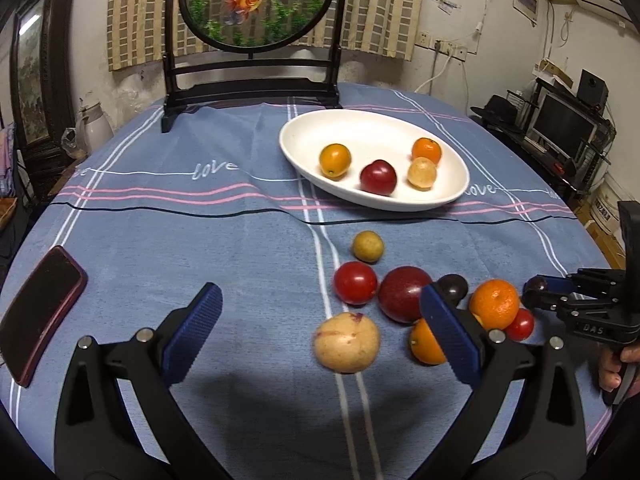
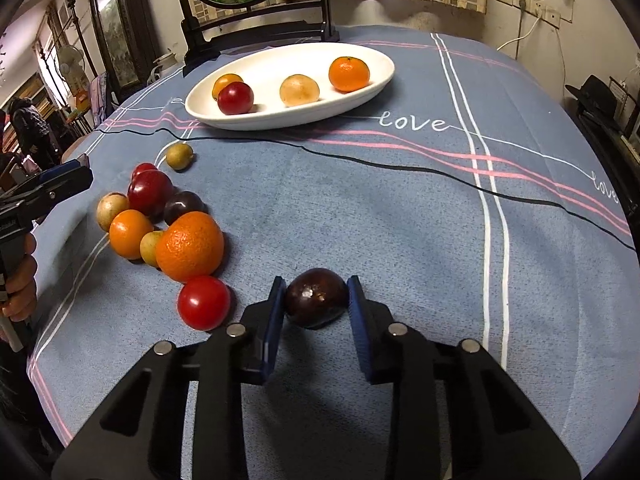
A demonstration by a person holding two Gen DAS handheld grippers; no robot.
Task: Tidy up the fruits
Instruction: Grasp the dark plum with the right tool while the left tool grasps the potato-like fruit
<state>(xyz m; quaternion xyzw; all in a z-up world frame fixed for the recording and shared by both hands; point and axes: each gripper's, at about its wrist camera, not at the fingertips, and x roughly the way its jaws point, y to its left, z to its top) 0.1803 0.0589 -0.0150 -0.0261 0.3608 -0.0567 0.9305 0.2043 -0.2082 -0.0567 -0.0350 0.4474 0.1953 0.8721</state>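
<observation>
A white oval dish (image 1: pixel 304 130) (image 2: pixel 372 60) at the back of the table holds several fruits: oranges, a red plum and a pale round fruit. A pile of loose fruit lies on the blue cloth: a big orange (image 2: pixel 189 246) (image 1: pixel 494 304), red tomatoes (image 2: pixel 204 302) (image 1: pixel 355 282), a large red plum (image 1: pixel 402 294), a pale fruit (image 1: pixel 346 342). My right gripper (image 2: pixel 316 298) is shut on a dark purple plum (image 2: pixel 316 297), also in the left wrist view (image 1: pixel 536 285). My left gripper (image 1: pixel 320 328) is open and empty above the pile.
A dark red phone (image 1: pixel 40 312) lies at the left table edge. A black framed round goldfish screen (image 1: pixel 256 4) stands behind the dish. A monitor (image 1: pixel 564 124) and shelves stand beyond the right edge.
</observation>
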